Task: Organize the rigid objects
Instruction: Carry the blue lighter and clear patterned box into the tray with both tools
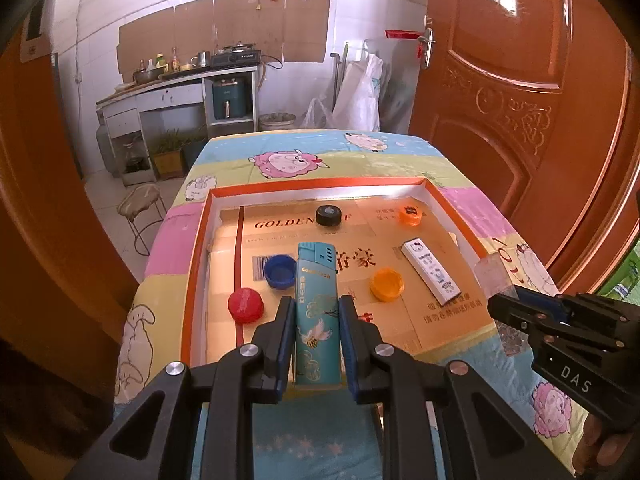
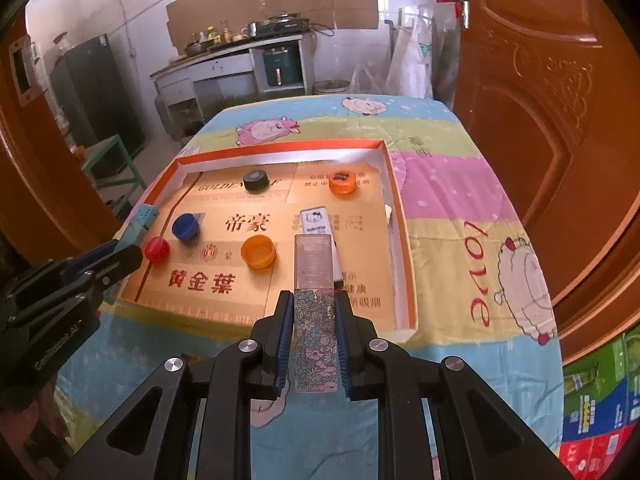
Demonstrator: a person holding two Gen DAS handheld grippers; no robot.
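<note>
My left gripper (image 1: pixel 316 306) is shut on a teal lighter (image 1: pixel 316 304) that stands up between its pads, over the near edge of an orange-rimmed shallow box (image 1: pixel 200 248). My right gripper (image 2: pixel 312 300) is shut on a clear floral-patterned lighter (image 2: pixel 315 320), also over the box's near edge. Inside the box lie a white lighter (image 1: pixel 430 276), a red cap (image 1: pixel 245 305), a blue cap (image 1: pixel 280 272), an orange-yellow cap (image 1: pixel 386 283), a black cap (image 1: pixel 329 215) and an orange cap (image 1: pixel 410 215). The right gripper's black body (image 1: pixel 560 328) shows in the left wrist view.
The box rests on a table under a pastel cartoon-sheep cloth (image 2: pixel 460 200). A wooden door (image 1: pixel 520 100) stands close on the right. A stool (image 1: pixel 140 208) is at the table's left. A kitchen counter (image 1: pixel 180 84) is at the back wall.
</note>
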